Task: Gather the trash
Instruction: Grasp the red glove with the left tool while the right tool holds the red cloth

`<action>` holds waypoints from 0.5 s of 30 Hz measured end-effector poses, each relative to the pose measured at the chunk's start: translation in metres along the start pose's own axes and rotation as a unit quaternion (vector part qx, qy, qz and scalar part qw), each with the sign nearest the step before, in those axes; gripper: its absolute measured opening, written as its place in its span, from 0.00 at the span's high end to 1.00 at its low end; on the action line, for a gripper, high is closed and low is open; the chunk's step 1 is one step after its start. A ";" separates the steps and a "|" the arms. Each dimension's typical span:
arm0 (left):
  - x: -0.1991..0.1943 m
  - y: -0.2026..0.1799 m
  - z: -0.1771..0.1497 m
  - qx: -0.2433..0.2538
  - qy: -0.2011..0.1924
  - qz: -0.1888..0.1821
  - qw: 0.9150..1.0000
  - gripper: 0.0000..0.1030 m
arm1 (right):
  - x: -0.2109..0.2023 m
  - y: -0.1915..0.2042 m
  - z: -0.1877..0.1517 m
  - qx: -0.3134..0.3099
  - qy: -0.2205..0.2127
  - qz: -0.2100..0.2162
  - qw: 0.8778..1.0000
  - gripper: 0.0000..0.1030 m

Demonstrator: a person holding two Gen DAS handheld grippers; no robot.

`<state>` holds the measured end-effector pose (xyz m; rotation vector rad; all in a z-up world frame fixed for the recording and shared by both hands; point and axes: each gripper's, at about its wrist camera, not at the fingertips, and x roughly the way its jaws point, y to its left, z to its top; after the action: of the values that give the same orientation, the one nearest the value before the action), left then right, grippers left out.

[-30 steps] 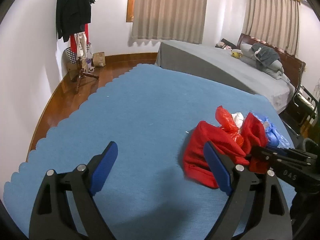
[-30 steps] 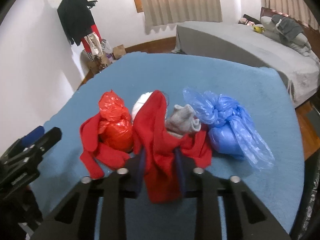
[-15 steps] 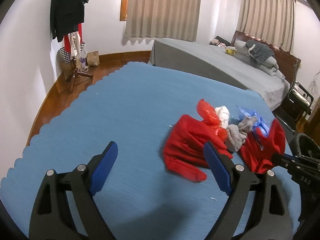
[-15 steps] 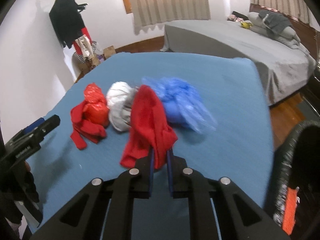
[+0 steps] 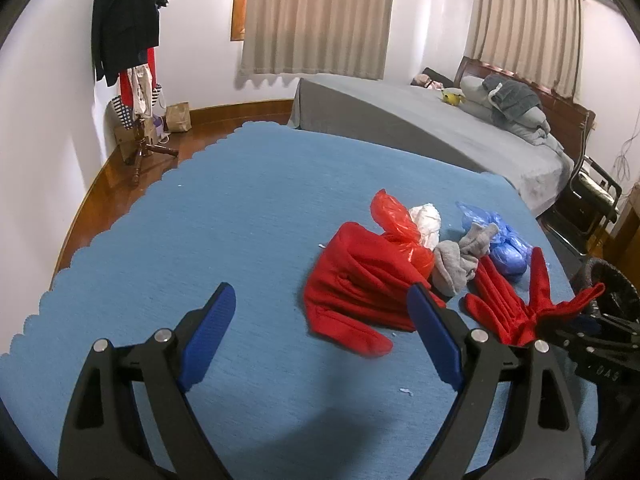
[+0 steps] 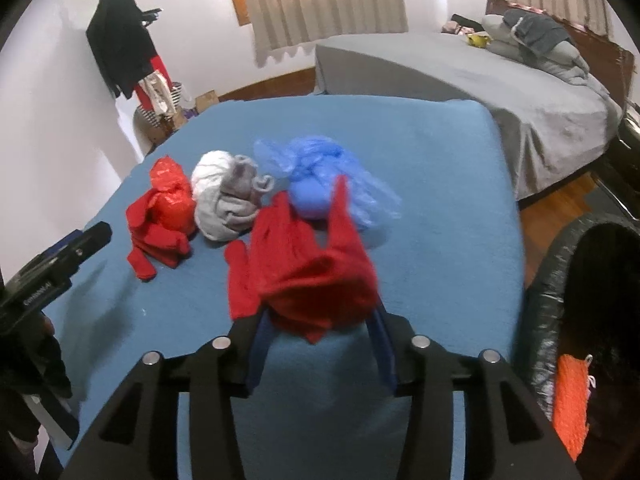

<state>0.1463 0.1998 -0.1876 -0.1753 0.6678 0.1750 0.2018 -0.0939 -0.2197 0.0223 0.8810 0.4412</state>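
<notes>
A pile lies on the blue cloth [image 5: 240, 216]: a red garment [image 5: 356, 288] [image 6: 160, 236], a red plastic bag [image 5: 396, 220] [image 6: 168, 188], a white wad [image 5: 426, 218] [image 6: 210, 170], a grey sock bundle [image 5: 460, 260] [image 6: 236, 204] and a blue plastic bag [image 5: 500, 240] [image 6: 320, 176]. My right gripper [image 6: 320, 344] has its jaws apart with a second red cloth [image 6: 308, 280] [image 5: 516, 304] draped between them. My left gripper [image 5: 320, 332] is open and empty, just short of the red garment.
A black trash bin [image 6: 560, 280] [image 5: 612, 288] lined with a black bag stands at the cloth's right edge, with something orange [image 6: 572, 396] inside. A grey bed [image 5: 420, 128] lies behind. A coat rack [image 5: 128, 40] stands at the left wall.
My right gripper pulled the second red cloth back toward the bin side, then its jaws spread apart. The cloth now hangs loose between them. My left gripper drew back slightly.
</notes>
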 end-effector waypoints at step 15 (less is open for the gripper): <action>0.008 0.008 0.002 -0.005 0.004 0.005 1.000 0.17 | 0.030 0.019 0.006 -0.042 0.002 -0.048 0.998 0.55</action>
<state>0.1518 0.2086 -0.1915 -0.1815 0.6761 0.1873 0.2164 -0.0641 -0.2344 -0.0983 0.8631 0.3884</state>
